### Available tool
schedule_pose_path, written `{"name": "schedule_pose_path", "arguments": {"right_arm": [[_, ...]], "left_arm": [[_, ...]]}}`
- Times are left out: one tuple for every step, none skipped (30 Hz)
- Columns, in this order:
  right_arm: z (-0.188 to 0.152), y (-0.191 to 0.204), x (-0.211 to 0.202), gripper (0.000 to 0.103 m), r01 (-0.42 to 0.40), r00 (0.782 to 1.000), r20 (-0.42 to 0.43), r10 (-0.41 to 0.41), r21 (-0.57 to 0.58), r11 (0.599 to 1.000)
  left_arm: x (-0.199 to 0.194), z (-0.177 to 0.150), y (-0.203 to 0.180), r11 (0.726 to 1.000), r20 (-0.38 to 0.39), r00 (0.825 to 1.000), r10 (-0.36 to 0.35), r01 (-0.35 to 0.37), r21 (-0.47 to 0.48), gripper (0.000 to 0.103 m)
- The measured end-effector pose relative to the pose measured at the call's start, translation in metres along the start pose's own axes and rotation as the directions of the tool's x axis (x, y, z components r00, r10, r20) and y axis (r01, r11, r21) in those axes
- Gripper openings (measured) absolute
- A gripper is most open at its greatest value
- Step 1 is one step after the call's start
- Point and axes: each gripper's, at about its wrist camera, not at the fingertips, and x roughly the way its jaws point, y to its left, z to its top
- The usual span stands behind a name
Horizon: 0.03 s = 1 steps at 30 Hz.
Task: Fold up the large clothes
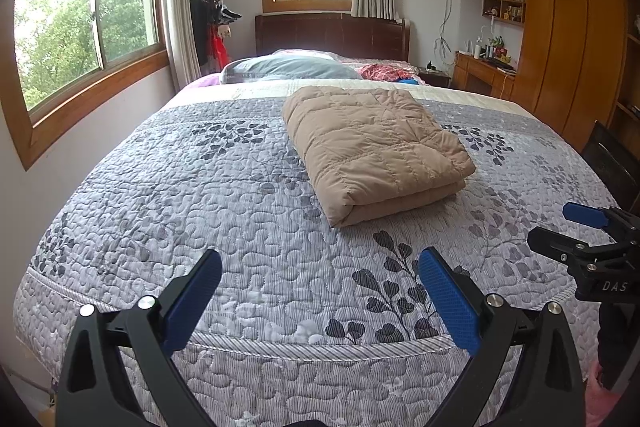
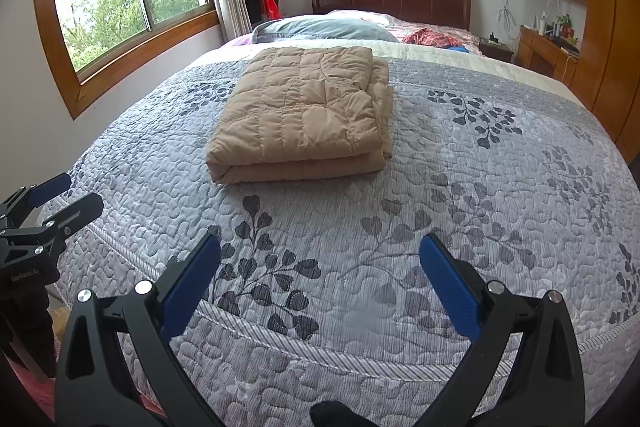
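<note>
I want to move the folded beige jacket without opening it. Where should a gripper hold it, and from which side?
Grip the rounded fold edge of the beige jacket facing the grippers, coming from the foot of the bed. There the layers join in one thick roll; on its right side the loose edges are stacked and would probably slip apart.

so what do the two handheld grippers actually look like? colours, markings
Both match: the left gripper and the right gripper have black angular frames, silver round fasteners, and two fingers faced with blue textured pads. Seen from the side, the right gripper's body carries white "DAS" lettering, the left's small white text too blurred to read.
</note>
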Motion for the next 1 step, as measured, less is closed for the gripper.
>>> {"name": "schedule_pose_path", "arguments": {"right_arm": [[-0.0001,-0.0007,0.0004,0.099,0.0,1.0,-0.001,0.0,0.001,1.0]], "left_arm": [[0.0001,0.0001,-0.0001,1.0,0.001,1.0,0.001,-0.001,0.002,0.099]]}}
